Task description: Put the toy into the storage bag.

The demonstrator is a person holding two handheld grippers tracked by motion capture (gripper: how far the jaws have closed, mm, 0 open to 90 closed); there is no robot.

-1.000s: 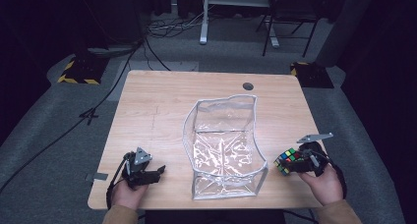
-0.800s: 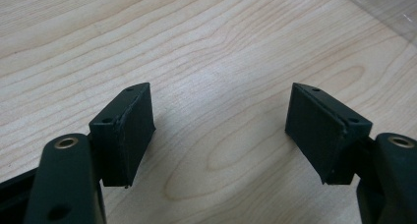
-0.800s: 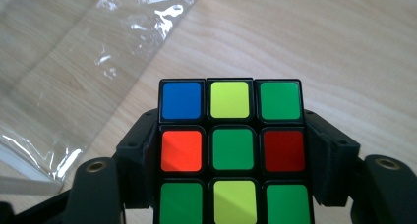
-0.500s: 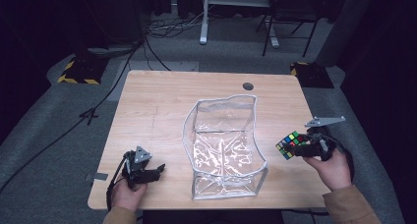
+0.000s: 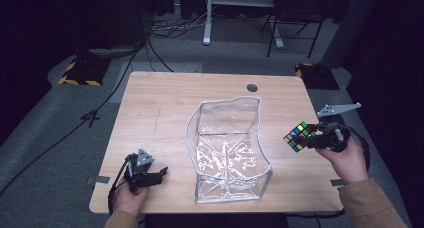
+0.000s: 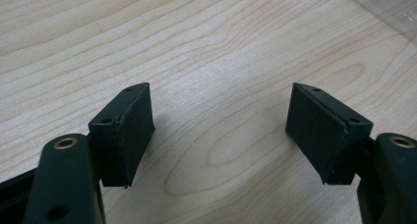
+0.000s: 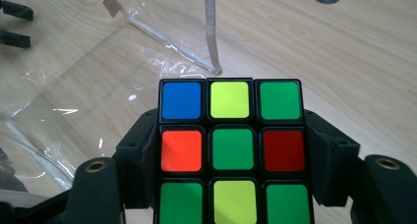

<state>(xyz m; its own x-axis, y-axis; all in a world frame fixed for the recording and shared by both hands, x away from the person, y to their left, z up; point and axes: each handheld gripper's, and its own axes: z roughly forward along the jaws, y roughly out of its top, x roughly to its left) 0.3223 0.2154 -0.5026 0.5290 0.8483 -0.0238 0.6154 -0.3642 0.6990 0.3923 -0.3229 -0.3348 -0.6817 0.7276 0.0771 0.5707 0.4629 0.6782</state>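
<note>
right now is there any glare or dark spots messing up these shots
High view: table lit, surroundings near black, white glints on the clear bag. Right gripper view: sharp, cube vivid in the right claw, glare streaks on plastic. Left gripper view: crisp, left claw casting soft shadows on wood.

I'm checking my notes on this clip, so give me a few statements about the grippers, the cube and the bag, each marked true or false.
1. The right gripper grips the puzzle cube. True.
2. The cube lies inside the clear plastic bag. False: it is held to the right of the bag.
3. The left gripper is open with nothing between its jaws. True.
4. The bag hangs off the table. False: it stands on the tabletop.
</note>
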